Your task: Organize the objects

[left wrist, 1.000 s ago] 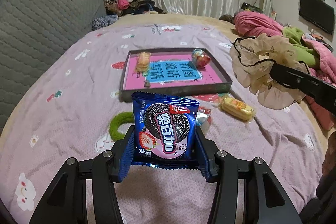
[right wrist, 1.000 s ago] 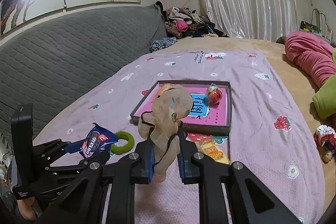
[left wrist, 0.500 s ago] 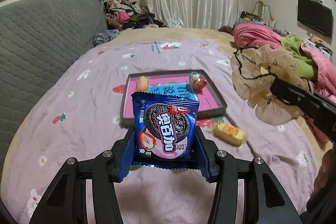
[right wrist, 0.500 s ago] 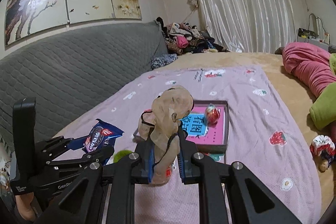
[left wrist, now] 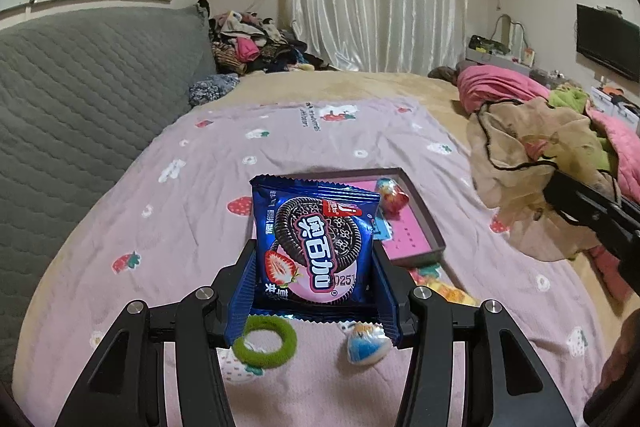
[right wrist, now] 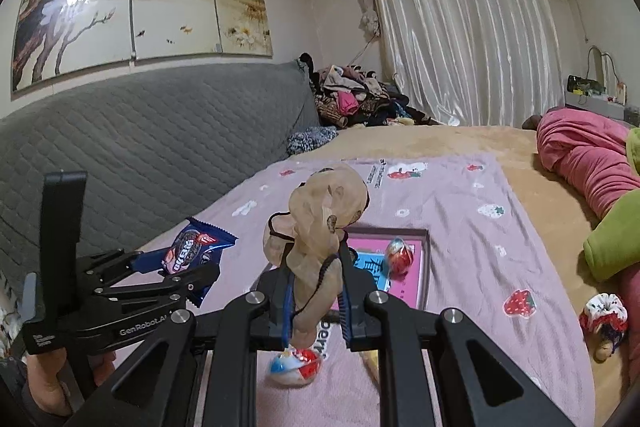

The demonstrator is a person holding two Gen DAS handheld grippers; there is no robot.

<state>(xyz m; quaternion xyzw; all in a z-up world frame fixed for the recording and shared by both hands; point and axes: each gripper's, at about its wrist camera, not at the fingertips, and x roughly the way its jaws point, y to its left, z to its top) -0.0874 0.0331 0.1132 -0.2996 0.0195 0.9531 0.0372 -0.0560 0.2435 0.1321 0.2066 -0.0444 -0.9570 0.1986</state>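
Since the earlier frames you have lifted both grippers; the pink-lined tray (left wrist: 428, 227) now sits lower and smaller in each view. Your left gripper (left wrist: 314, 267), centre of its frame, clamps an upright blue cookie packet (left wrist: 314, 239) above the bed. Your right gripper (right wrist: 314, 291) is clenched on a beige scrunchie (right wrist: 324, 219), centre frame. A green hair tie (left wrist: 266, 343) and a small wrapped candy (left wrist: 366, 343) lie on the lilac blanket (left wrist: 160, 211) at lower centre.

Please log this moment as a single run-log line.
left gripper: shut on cookie packet | right gripper: shut on beige scrunchie | tray: foil candy inside
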